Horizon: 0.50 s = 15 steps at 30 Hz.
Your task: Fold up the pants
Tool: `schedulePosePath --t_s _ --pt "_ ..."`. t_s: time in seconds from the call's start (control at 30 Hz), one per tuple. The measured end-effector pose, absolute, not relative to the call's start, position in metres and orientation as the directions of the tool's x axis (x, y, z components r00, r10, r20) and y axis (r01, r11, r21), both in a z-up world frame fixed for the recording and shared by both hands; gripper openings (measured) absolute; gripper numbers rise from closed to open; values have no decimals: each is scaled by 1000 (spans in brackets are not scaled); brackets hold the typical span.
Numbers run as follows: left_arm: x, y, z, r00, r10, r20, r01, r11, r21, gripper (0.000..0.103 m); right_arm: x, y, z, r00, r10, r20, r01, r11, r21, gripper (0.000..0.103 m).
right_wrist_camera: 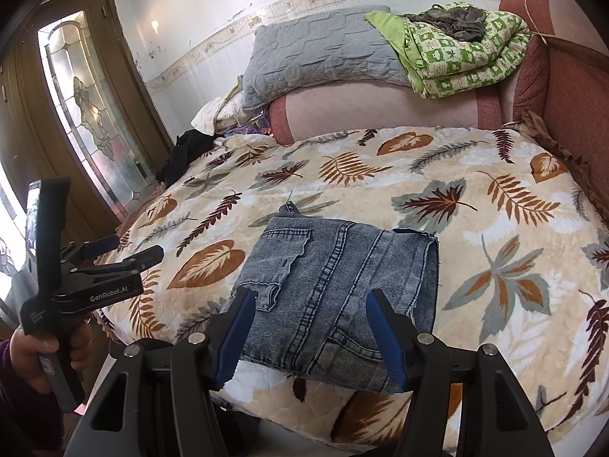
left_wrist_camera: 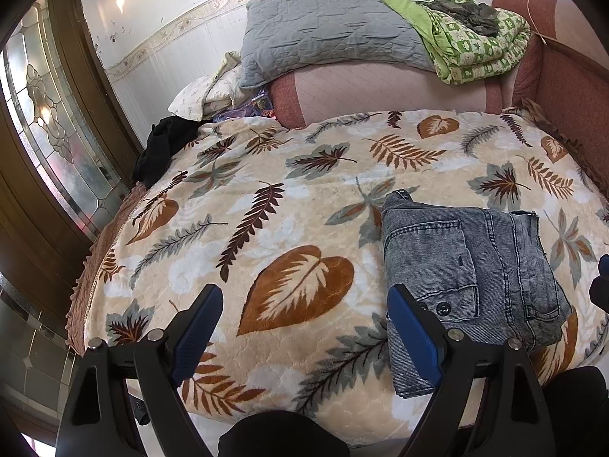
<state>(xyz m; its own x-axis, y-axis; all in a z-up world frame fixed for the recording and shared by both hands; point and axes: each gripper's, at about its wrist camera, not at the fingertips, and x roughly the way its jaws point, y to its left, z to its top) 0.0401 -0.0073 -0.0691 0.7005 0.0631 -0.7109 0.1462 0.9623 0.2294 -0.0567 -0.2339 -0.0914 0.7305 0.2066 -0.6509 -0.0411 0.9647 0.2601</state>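
Both my tools gape empty: folded pants (right_wrist_camera: 335, 301) lie mid-frame between right tool (right_wrist_camera: 310, 335); left tool (left_wrist_camera: 304, 337) lower-left.

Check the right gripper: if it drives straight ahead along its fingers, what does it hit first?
Most likely the folded pants. The right gripper is open, its fingers framing the denim bundle on the leaf-print blanket. Depth is unclear, so whether it would skim over them is hard to tell.

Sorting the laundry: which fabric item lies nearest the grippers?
The folded grey-blue denim pants, right before the right hand-held gripper; the green quilt and grey pillow sit far back.
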Motion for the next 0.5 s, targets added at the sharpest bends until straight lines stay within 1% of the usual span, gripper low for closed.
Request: schedulePosePath --t_s 0.5 --pt "47 -8 -84 675 69 -735 156 960 234 88 -50 -237 -104 706 196 -680 -25 967 252 64"
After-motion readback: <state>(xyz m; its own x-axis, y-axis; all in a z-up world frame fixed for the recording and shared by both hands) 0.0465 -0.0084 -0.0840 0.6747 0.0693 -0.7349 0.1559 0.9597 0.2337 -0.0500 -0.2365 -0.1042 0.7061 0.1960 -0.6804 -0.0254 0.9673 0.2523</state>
